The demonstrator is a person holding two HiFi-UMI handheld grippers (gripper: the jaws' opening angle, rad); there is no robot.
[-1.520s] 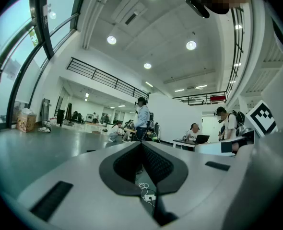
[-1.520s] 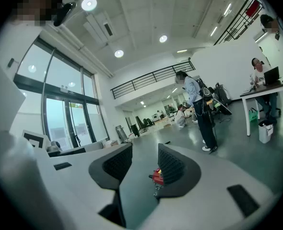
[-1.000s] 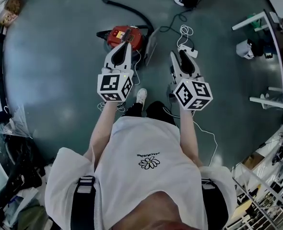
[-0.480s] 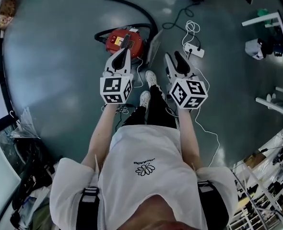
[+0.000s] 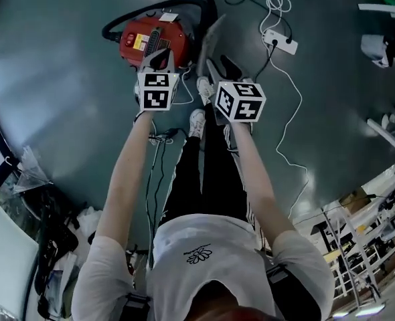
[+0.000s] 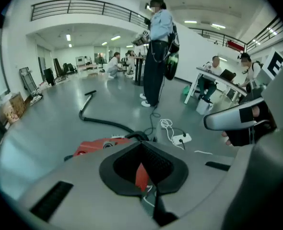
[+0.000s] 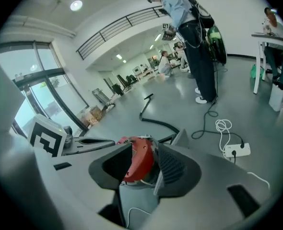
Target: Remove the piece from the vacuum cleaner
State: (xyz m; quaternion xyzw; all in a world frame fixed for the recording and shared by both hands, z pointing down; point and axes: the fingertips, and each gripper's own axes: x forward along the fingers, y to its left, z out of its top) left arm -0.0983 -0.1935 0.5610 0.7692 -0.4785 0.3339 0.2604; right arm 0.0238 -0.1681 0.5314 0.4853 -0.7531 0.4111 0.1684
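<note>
The red canister vacuum cleaner (image 5: 149, 40) sits on the grey floor, its black hose (image 5: 199, 4) looping off behind it. A grey flat part (image 5: 209, 40) stands tilted at its right side. My left gripper (image 5: 159, 59) is shut and empty, its tip over the vacuum's near edge; in the left gripper view the red body (image 6: 100, 145) lies just past the closed jaws. My right gripper (image 5: 219, 67) is open and holds nothing, near the grey part. In the right gripper view the red vacuum (image 7: 141, 158) shows through the gap between the jaws, with the grey part (image 7: 182, 138) beside it.
A white power strip (image 5: 278, 40) with coiled white cable lies to the right of the vacuum. My feet (image 5: 199, 112) stand just behind the grippers. A person (image 6: 156, 51) stands beyond the hose. People sit at a table (image 6: 218, 83) at the right. Clutter lines the room's edges.
Both arms have stretched forward, carrying the grippers closer to the vacuum. The left gripper's tip now overlaps the vacuum's near edge. Neither gripper's state has changed.
</note>
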